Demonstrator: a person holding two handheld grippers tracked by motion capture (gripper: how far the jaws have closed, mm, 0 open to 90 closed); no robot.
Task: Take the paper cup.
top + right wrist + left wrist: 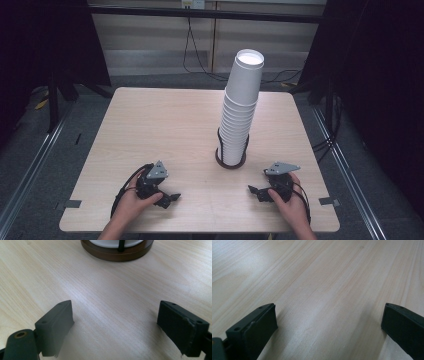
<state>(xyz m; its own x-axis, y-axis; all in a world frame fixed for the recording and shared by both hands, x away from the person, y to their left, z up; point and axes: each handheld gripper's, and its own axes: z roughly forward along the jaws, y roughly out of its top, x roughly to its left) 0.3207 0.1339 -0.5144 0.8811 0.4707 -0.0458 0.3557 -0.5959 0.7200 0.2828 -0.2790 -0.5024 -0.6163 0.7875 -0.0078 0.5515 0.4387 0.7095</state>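
Note:
A tall stack of white paper cups (241,107) stands mouth up in a black wire holder on a round dark wooden base (230,161), right of the table's middle. The base's near rim (117,253) lies ahead in the right gripper view. My left gripper (173,197) rests on the table near the front left, held in a hand, its jaws wide apart over bare wood (329,315). At the front right my right gripper (251,189) lies in the other hand, pointing left and open (115,320) with nothing between its fingers.
The light wooden table (165,125) has bare room left of the stack and in front of it. Black cables (192,55) hang against the back wall. Metal rails run along the floor on both sides.

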